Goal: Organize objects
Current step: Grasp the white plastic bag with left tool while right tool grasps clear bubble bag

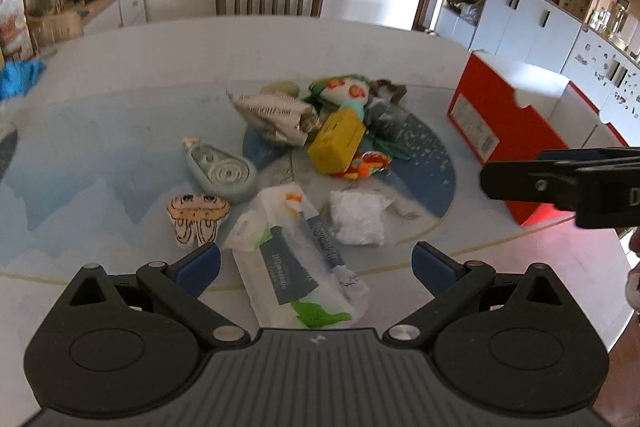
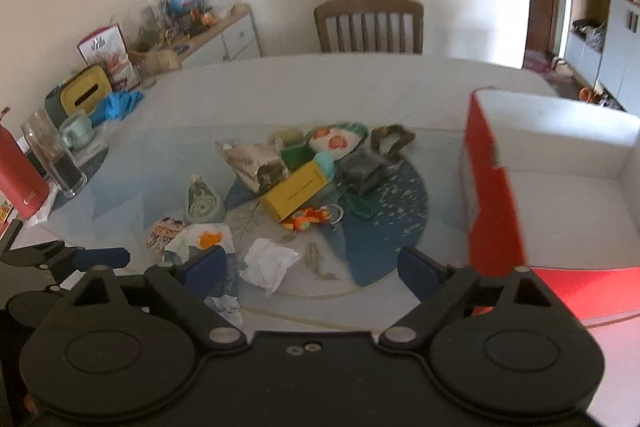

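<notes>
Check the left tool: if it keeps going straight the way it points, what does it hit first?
Most likely the wipes pack, which lies between the open fingers of the left tool and nearest the camera. The crumpled white wrapper sits just beyond, to the right. Depth is unclear in the fisheye view, so treat this as a guess.

Yellow box (image 1: 336, 143), red carton (image 1: 500, 123), possibly star-speckled blue mat (image 1: 432, 163)

A heap of small objects lies mid-counter (image 1: 120, 131): a yellow box (image 1: 336, 143) tilted, a crumpled newspaper roll (image 1: 276, 117), a wipes packet (image 1: 296, 263) nearest. An open red box (image 1: 500, 119) stands right of them.
</notes>
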Demonstrator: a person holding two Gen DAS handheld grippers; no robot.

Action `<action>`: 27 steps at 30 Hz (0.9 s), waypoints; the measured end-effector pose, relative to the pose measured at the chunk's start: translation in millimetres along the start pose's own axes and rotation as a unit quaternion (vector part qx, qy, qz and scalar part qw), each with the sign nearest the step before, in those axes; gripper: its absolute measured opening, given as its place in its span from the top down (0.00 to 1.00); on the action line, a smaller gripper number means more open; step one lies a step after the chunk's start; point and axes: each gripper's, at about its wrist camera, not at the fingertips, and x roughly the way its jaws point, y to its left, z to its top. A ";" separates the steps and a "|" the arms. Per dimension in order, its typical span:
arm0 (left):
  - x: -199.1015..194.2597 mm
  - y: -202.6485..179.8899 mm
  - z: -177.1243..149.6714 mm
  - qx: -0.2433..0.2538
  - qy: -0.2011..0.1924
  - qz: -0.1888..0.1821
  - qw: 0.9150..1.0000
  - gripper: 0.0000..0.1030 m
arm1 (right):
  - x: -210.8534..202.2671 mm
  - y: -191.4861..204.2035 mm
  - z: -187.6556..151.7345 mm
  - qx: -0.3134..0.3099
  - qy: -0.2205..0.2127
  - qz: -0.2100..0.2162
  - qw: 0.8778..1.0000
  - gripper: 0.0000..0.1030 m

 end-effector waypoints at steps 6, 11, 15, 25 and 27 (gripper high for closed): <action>27.2 9.4 -3.9 -0.007 0.046 -0.015 0.999 0.01 | 41.9 9.1 2.0 -0.013 0.044 0.012 0.999 0.18; 42.5 10.9 -5.9 0.000 0.066 -0.020 0.998 0.01 | 72.8 16.3 1.9 -0.031 0.082 0.019 0.996 0.19; 50.7 14.0 -7.9 -0.002 0.074 -0.019 0.997 0.01 | 93.3 22.6 2.5 -0.050 0.104 0.022 0.993 0.22; 55.8 14.2 -10.2 0.014 0.065 -0.014 0.998 0.23 | 118.8 22.6 2.1 -0.053 0.127 0.033 0.990 0.37; 55.5 15.3 -9.3 0.015 0.062 -0.011 0.998 0.29 | 119.2 23.1 2.9 -0.055 0.127 0.039 0.990 0.41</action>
